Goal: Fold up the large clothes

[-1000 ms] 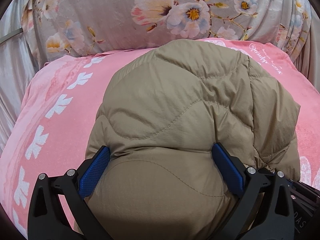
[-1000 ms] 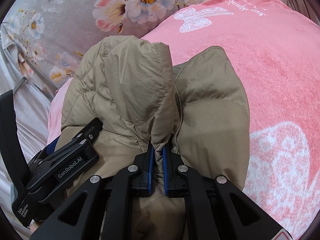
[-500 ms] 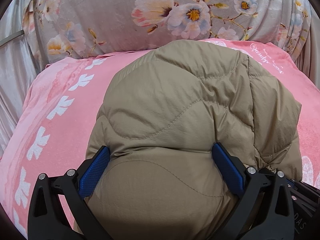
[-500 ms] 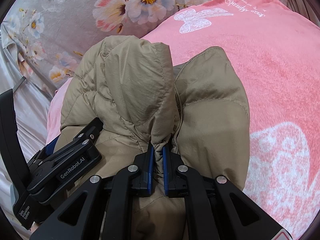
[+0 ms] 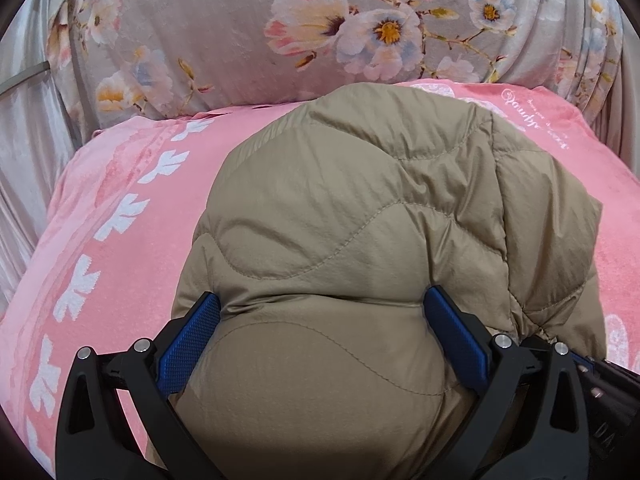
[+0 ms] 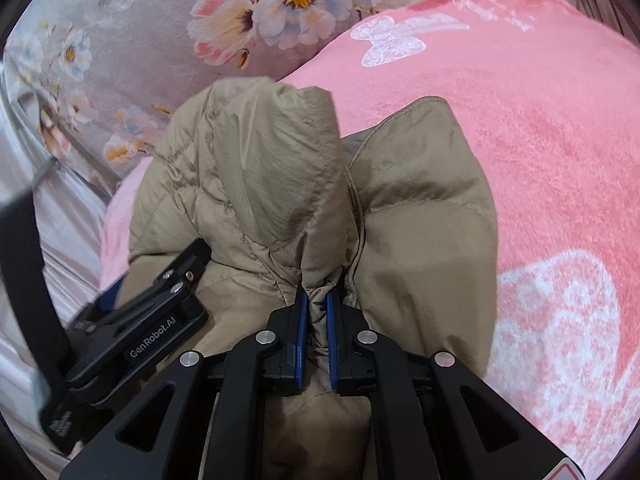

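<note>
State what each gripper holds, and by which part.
The right gripper pinches a bunched fold of the tan puffer jacket, its jaws now opening. The left gripper straddles the jacket's padded bulk, pads against its sides.

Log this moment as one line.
left gripper: wide, fingers against jacket | right gripper: opening, jacket fold between fingers | jacket on pink blanket

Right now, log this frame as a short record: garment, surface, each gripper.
garment: tan quilted jacket, bunched in a puffy heap
surface: pink blanket with white motifs; floral fabric behind
left gripper: jaws wide, pads against a thick bulge of jacket
right gripper: jaws opening, a thin fold of jacket between the pads
</note>
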A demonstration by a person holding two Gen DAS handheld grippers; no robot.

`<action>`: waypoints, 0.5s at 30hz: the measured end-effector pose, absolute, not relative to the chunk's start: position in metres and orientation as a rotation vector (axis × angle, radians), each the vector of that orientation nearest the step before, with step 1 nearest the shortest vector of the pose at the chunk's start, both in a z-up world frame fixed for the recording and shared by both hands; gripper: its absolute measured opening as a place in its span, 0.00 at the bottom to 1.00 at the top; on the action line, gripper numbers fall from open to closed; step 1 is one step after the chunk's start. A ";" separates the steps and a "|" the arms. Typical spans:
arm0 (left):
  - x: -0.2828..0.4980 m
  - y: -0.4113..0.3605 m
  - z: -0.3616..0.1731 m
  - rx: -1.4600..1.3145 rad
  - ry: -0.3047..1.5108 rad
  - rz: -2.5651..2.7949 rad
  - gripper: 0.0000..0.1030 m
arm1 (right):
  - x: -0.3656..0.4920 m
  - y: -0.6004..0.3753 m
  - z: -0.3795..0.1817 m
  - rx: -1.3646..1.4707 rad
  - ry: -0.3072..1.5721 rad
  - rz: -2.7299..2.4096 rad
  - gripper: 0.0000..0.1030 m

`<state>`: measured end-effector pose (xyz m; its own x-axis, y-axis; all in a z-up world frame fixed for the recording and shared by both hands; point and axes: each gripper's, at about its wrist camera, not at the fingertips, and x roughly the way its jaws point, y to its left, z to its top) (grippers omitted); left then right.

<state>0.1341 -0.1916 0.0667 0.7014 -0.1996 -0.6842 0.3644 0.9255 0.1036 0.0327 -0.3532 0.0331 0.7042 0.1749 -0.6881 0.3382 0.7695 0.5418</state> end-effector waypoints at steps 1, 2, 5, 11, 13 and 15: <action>0.134 -0.186 0.069 0.222 0.738 -0.348 0.96 | 0.025 -0.361 0.038 0.753 0.801 -0.095 0.14; 0.134 -0.179 0.073 0.205 0.751 -0.383 0.96 | 0.018 -0.366 0.044 0.778 0.792 -0.102 0.23; 0.139 -0.136 0.095 0.097 0.825 -0.473 0.96 | -0.014 -0.393 0.059 0.786 0.769 -0.209 0.41; 0.180 -0.048 0.085 -0.192 1.098 -0.542 0.95 | -0.041 -0.429 0.022 1.036 0.916 -0.077 0.47; 0.190 -0.032 0.073 -0.270 1.152 -0.563 0.95 | -0.038 -0.428 0.010 1.110 0.929 -0.015 0.48; 0.194 -0.025 0.063 -0.319 1.189 -0.597 0.95 | -0.032 -0.425 0.003 1.155 0.927 0.010 0.50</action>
<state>0.1941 -0.0251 0.0631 0.2447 -0.5893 -0.7700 0.2653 0.8045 -0.5314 -0.0319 -0.4254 0.0029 0.6434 0.4511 -0.6185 0.4372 0.4467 0.7806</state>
